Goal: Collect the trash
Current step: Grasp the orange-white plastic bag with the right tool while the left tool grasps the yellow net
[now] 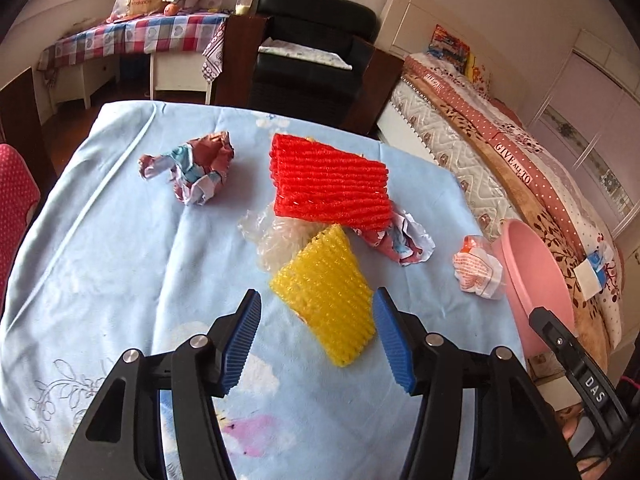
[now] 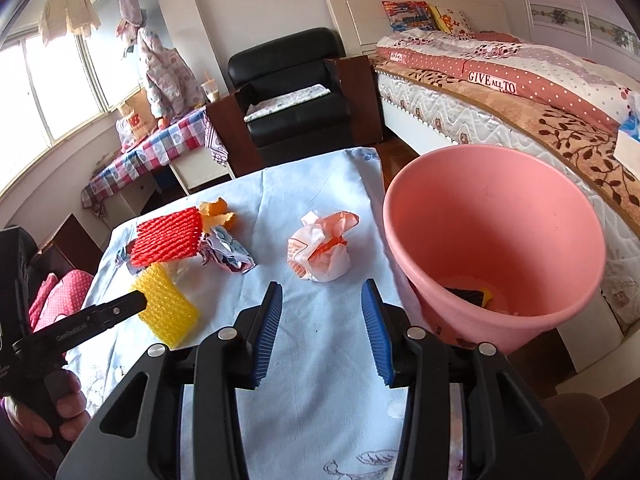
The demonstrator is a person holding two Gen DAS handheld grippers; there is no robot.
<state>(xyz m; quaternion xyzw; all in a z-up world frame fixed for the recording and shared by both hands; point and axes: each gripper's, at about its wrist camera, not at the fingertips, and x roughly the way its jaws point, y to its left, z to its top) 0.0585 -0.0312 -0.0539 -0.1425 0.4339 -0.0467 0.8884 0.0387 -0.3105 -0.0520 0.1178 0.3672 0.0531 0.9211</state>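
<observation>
I have the left tool (image 1: 318,330) spread wide with nothing in it, the yellow foam net (image 1: 326,300) lying on the table (image 1: 120,272) just beyond its tips, so I'd straddle its near end before pinching.

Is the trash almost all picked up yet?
Not yet. A few pieces already lie inside the pink bin. Right now the open left gripper points at the yellow foam net, jaws not on it; the right gripper holds nothing. Still on the table: red foam net, clear plastic, orange-white wrapper and two crumpled papers.
</observation>
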